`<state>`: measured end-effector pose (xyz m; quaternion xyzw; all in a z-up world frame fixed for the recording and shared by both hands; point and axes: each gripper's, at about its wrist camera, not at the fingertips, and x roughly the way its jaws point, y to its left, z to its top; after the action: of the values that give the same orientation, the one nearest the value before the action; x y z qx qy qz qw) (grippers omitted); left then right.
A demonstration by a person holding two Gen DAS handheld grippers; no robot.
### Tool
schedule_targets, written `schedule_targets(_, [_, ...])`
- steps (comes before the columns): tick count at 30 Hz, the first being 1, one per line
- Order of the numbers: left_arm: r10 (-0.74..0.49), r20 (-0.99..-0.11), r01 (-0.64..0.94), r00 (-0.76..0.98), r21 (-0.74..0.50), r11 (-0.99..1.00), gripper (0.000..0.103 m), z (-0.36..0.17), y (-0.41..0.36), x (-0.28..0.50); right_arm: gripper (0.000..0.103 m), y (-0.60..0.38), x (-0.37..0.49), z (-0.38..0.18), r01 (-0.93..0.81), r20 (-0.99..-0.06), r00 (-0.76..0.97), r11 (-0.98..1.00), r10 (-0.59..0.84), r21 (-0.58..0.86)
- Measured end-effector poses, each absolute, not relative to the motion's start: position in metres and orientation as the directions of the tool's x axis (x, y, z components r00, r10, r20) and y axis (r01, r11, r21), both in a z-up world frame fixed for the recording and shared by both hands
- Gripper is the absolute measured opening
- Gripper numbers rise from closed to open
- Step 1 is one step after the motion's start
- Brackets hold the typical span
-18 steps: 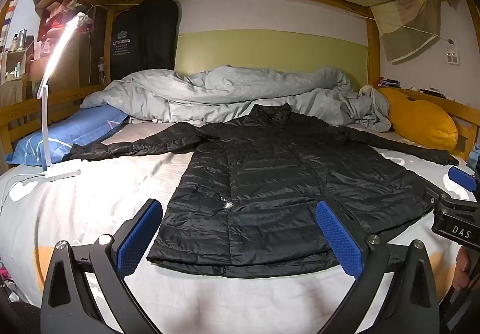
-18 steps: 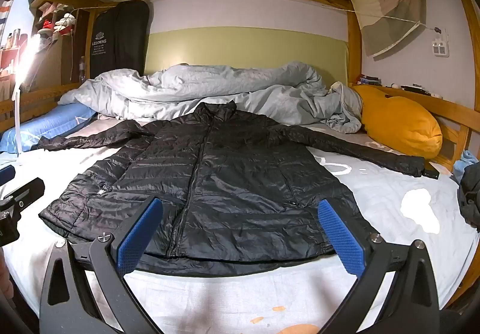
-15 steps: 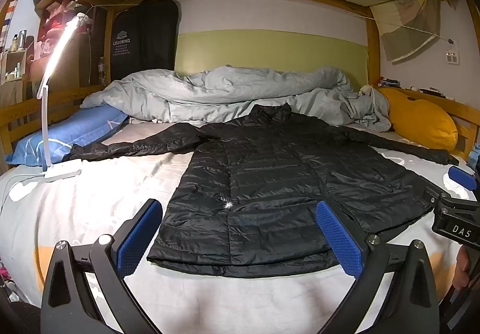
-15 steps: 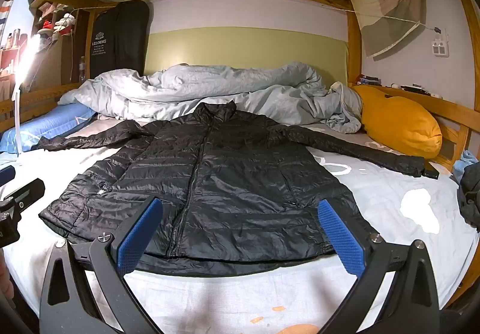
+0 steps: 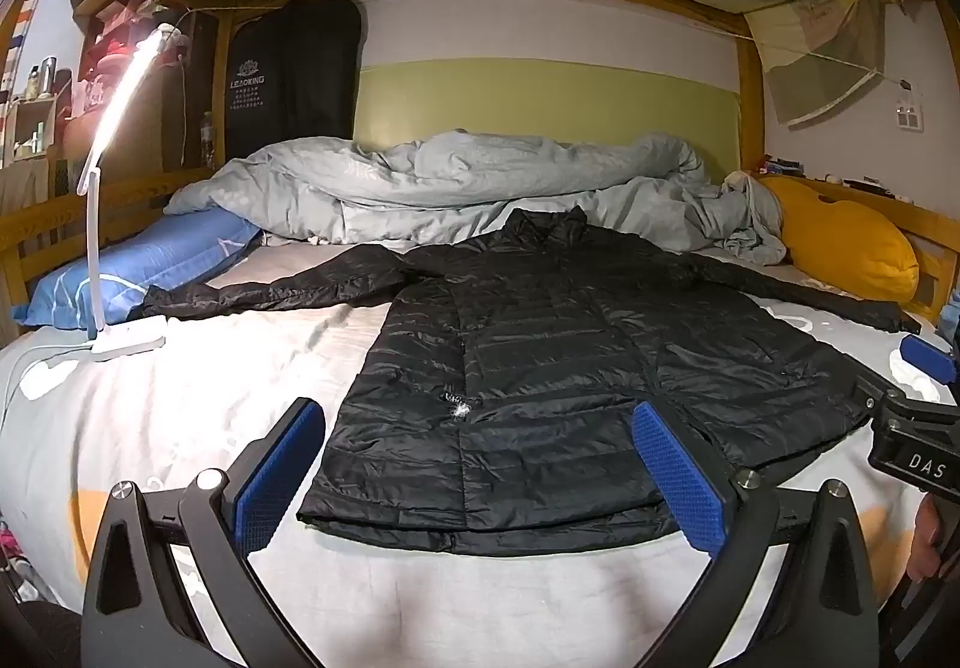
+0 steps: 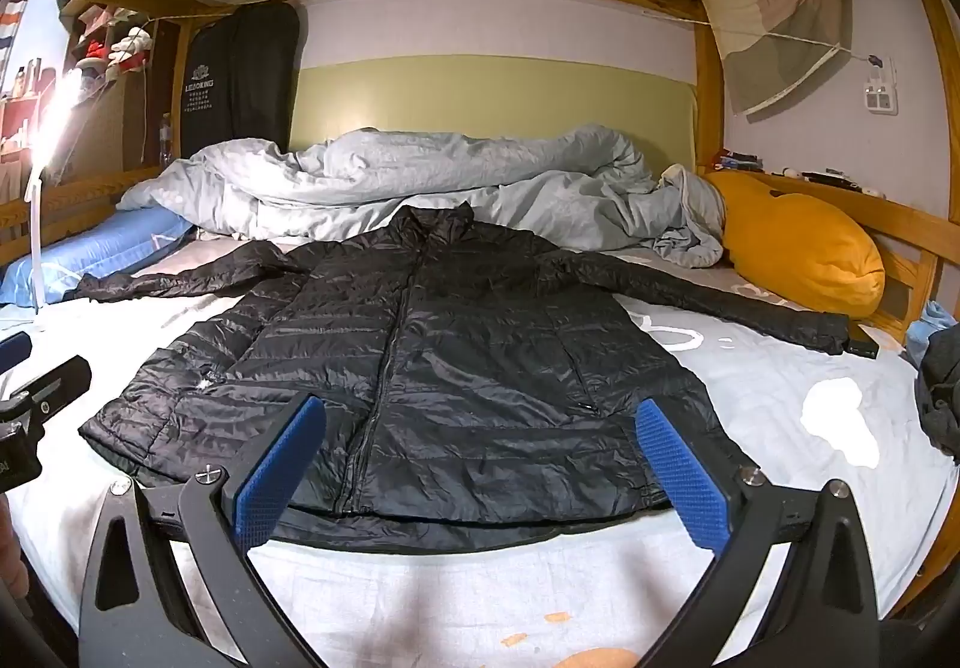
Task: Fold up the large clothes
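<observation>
A large black quilted puffer jacket (image 5: 540,362) lies flat and zipped on the bed, both sleeves spread out sideways, collar toward the far wall. It also shows in the right wrist view (image 6: 444,368). My left gripper (image 5: 477,473) is open and empty, held above the jacket's hem at the near edge of the bed. My right gripper (image 6: 480,473) is open and empty, also just short of the hem. The right gripper shows at the right edge of the left wrist view (image 5: 918,428).
A crumpled grey duvet (image 5: 456,182) lies behind the jacket. A blue pillow (image 5: 150,266) and a lit white clip lamp (image 5: 102,200) are on the left, a yellow cushion (image 5: 840,248) on the right. Wooden bed rails (image 6: 900,242) bound both sides. Dark clothing (image 6: 942,386) lies far right.
</observation>
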<state>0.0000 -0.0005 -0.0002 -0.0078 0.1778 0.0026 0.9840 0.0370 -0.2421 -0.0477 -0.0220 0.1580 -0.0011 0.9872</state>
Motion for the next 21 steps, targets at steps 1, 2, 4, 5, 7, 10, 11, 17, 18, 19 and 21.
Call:
schedule_targets(1, [0.003, -0.35, -0.009, 0.937, -0.014, 1.0, 0.103, -0.0004, -0.0006, 0.0001, 0.103, -0.2419, 0.0371, -0.0478, -0.005, -0.313, 0.95, 0.999, -0.009, -0.045])
schedule_targets(2, [0.003, -0.348, -0.009, 0.937, -0.014, 1.0, 0.103, -0.0009, -0.0005, 0.0005, 0.103, -0.2418, 0.037, -0.0477, -0.006, -0.313, 0.95, 0.999, -0.008, -0.045])
schedule_targets(4, [0.003, -0.349, -0.009, 0.937, -0.015, 1.0, 0.103, -0.0018, 0.0022, 0.0004, 0.103, -0.2412, 0.0359, -0.0462, -0.007, -0.312, 0.95, 0.999, -0.008, -0.046])
schedule_targets(5, [0.002, -0.35, -0.008, 0.937, -0.016, 1.0, 0.103, -0.0017, 0.0018, 0.0006, 0.103, -0.2419, 0.0359, -0.0469, -0.006, -0.311, 0.95, 0.999, -0.008, -0.047])
schedule_targets(7, [0.001, -0.352, -0.007, 0.936, -0.016, 1.0, 0.103, -0.0027, 0.0023, 0.0008, 0.103, -0.2407, 0.0372, -0.0476, -0.006, -0.311, 0.95, 0.999, -0.009, -0.047])
schedule_targets(10, [0.002, -0.351, -0.009, 0.937, -0.016, 1.0, 0.103, -0.0015, 0.0034, -0.0001, 0.103, -0.2405, 0.0372, -0.0474, -0.005, -0.312, 0.95, 0.999, -0.01, -0.047])
schedule_targets(11, [0.003, -0.349, -0.009, 0.937, -0.016, 1.0, 0.103, -0.0017, 0.0036, 0.0, 0.103, -0.24, 0.0374, -0.0471, -0.004, -0.312, 0.95, 0.999, -0.01, -0.046])
schedule_targets(17, [0.007, -0.347, -0.012, 0.938, -0.013, 1.0, 0.103, 0.0013, 0.0042, -0.0003, 0.103, -0.2393, 0.0377, -0.0468, -0.005, -0.311, 0.951, 0.999, -0.01, -0.047])
schedule_targets(18, [0.006, -0.346, -0.012, 0.938, -0.014, 1.0, 0.103, 0.0011, 0.0042, -0.0003, 0.103, -0.2396, 0.0378, -0.047, -0.005, -0.311, 0.95, 0.999, -0.009, -0.045])
schedule_targets(19, [0.006, -0.347, -0.011, 0.938, -0.014, 1.0, 0.103, 0.001, 0.0042, -0.0002, 0.103, -0.2395, 0.0378, -0.0469, -0.006, -0.311, 0.95, 0.999, -0.009, -0.045])
schedule_targets(21, [0.006, -0.345, -0.011, 0.938, -0.012, 1.0, 0.103, 0.0008, 0.0042, -0.0003, 0.103, -0.239, 0.0378, -0.0464, -0.004, -0.311, 0.95, 0.999, -0.01, -0.045])
